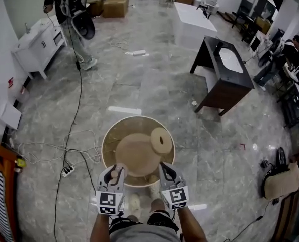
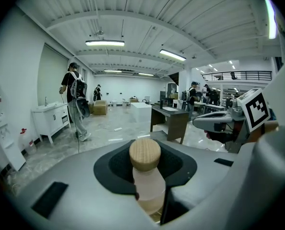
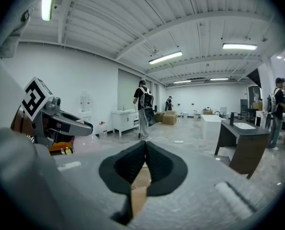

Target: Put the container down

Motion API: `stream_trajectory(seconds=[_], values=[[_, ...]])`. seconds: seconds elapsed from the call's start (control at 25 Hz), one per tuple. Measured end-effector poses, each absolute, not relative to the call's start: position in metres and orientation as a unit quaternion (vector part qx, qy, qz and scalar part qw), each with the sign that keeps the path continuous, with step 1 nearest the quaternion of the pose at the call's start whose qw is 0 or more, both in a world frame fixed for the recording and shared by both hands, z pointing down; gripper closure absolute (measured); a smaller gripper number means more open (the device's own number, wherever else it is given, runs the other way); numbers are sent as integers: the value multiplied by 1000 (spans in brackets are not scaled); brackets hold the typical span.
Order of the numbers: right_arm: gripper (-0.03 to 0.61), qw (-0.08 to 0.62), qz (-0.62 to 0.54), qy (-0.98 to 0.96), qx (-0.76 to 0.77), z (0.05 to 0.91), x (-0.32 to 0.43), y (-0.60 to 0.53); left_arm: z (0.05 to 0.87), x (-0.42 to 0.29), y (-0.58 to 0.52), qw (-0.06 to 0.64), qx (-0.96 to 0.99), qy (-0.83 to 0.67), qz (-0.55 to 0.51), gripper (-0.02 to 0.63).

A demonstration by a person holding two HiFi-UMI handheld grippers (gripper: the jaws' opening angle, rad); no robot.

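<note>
Two grippers sit at the near rim of the round container [image 1: 110, 140], left gripper [image 1: 117, 170] and right gripper [image 1: 165, 169] side by side, above the grey marble floor [image 1: 154, 84]. A dark washstand [image 1: 225, 79] stands to the right. A person [image 1: 71, 14] stands far left beside a white cabinet [image 1: 39, 44].

Room brightly lit by ceiling tubes [image 2: 104, 42]; glare seen on floor [image 1: 154, 82]; edges bent, darkened by fisheye.

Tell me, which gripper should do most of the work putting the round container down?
Probably the left gripper: its jaws clamp a wood-capped peg at the container rim. The right gripper only pinches a thin edge. Both should lower together.
</note>
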State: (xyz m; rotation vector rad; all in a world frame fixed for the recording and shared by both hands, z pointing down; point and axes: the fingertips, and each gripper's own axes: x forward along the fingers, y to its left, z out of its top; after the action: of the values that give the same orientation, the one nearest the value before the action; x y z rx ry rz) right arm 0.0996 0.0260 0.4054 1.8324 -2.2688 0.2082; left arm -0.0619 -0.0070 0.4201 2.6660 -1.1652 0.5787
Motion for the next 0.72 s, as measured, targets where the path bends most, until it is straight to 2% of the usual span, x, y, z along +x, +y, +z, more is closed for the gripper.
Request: stream_trajectory(seconds=[0.4,0.72], values=[[578,118,111,-823,545,464,122,-83,484,-38,-82,118,855,-456,216,491],[578,135,134,-851,490,537,113,-152,556,-32,-135,143,832,-481,236,491]])
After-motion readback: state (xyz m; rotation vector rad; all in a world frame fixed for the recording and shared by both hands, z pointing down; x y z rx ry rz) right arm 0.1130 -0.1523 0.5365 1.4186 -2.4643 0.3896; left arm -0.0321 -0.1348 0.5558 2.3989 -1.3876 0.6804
